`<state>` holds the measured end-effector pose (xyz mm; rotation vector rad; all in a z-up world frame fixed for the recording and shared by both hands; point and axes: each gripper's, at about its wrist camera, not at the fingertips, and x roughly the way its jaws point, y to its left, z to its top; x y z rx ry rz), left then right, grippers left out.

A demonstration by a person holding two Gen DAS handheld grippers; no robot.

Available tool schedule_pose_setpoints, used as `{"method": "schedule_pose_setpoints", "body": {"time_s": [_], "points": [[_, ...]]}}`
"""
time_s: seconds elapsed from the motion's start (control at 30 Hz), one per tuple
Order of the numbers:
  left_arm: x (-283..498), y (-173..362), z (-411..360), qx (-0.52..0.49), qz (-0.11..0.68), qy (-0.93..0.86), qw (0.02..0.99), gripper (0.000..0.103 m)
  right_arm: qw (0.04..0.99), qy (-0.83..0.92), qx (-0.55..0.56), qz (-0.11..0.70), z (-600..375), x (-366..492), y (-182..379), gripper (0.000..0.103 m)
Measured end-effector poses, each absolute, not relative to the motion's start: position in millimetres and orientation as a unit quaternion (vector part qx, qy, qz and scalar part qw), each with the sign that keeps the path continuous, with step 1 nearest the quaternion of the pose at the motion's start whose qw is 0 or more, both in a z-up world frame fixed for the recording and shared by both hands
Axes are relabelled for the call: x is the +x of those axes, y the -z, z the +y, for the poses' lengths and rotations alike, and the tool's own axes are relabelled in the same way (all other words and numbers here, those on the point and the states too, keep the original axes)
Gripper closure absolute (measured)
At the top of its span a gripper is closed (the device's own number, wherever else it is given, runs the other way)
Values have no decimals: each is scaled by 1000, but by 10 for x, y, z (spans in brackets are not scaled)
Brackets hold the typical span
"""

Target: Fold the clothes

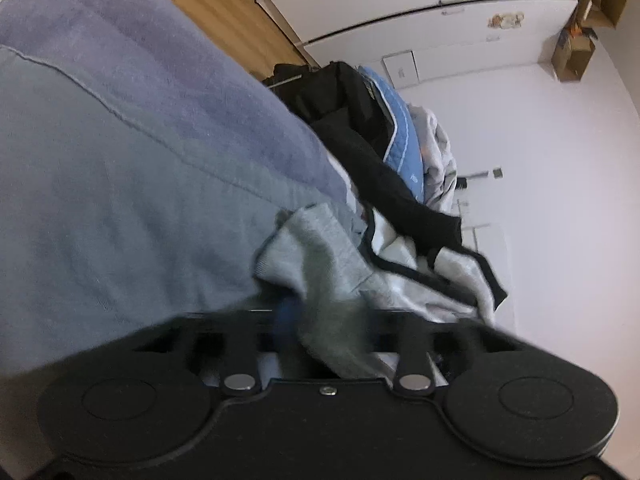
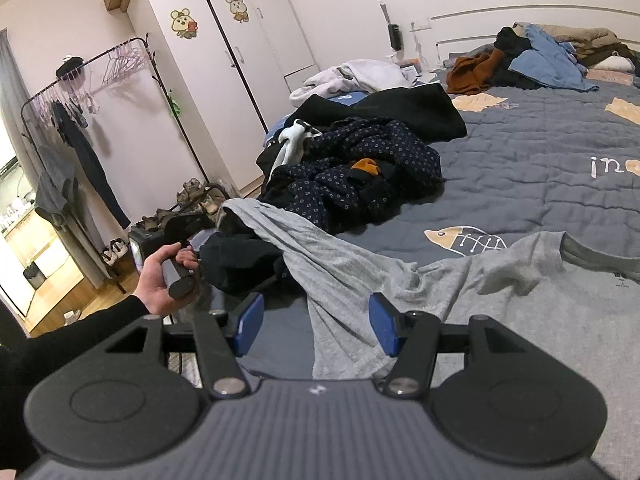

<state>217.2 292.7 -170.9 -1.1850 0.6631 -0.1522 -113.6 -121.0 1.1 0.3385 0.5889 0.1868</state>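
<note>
Your left gripper (image 1: 320, 320) fills the bottom of the frame, its fingers closed on a bunched fold of the grey shirt (image 1: 316, 264) at lower centre. The grey-blue bed cover (image 1: 120, 160) spans the left. A heap of black, blue and pale clothes (image 1: 384, 152) sits mid-frame, a white wardrobe (image 1: 440, 28) at the top

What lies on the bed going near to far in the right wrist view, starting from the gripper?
right gripper, fingers open → grey T-shirt → navy patterned garment → black garment → white garment
</note>
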Motion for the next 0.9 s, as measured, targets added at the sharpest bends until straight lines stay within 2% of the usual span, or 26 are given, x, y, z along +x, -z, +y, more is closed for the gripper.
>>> {"method": "schedule_pose_setpoints", "body": {"time_s": [0.13, 0.5, 0.9], "points": [[2113, 1623, 2904, -532, 288, 61, 794, 95, 939, -94, 160, 289, -1180, -1156, -28, 46], [1955, 1055, 2736, -493, 236, 103, 831, 95, 941, -82, 178, 277, -1323, -1252, -95, 46], [1471, 316, 1723, -383, 222, 279, 852, 95, 945, -47, 200, 253, -1833, -1479, -76, 46]]}}
